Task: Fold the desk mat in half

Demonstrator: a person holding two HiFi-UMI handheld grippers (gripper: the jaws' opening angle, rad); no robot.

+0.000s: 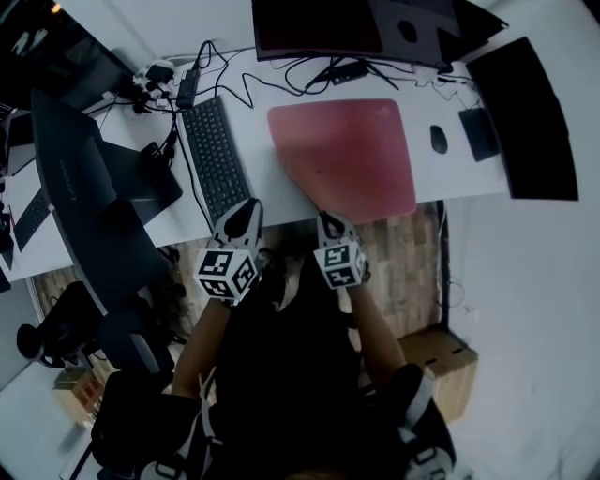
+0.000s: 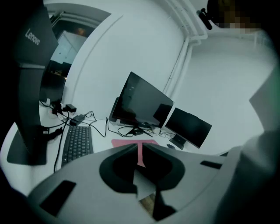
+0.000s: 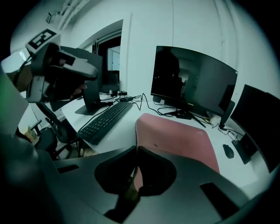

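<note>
A pinkish-red desk mat (image 1: pixel 347 155) (image 3: pixel 179 135) lies flat on the white desk (image 1: pixel 258 164), right of a black keyboard (image 1: pixel 216 159). Its near edge reaches the desk's front edge. My right gripper (image 1: pixel 328 220) (image 3: pixel 138 147) is shut, with its tips at the mat's near left corner. I cannot tell whether they touch it. My left gripper (image 1: pixel 248 211) (image 2: pixel 141 146) is shut and empty at the desk's front edge, below the keyboard's near end. A thin pink strip of the mat (image 2: pixel 141 154) shows far off between its jaws.
A curved monitor (image 1: pixel 347 28) stands behind the mat, a second dark screen (image 1: pixel 525 122) at the right and a Lenovo monitor (image 1: pixel 75 187) at the left. A mouse (image 1: pixel 438 139) lies right of the mat. Cables (image 1: pixel 281 80) trail at the back. A cardboard box (image 1: pixel 441 356) sits on the floor.
</note>
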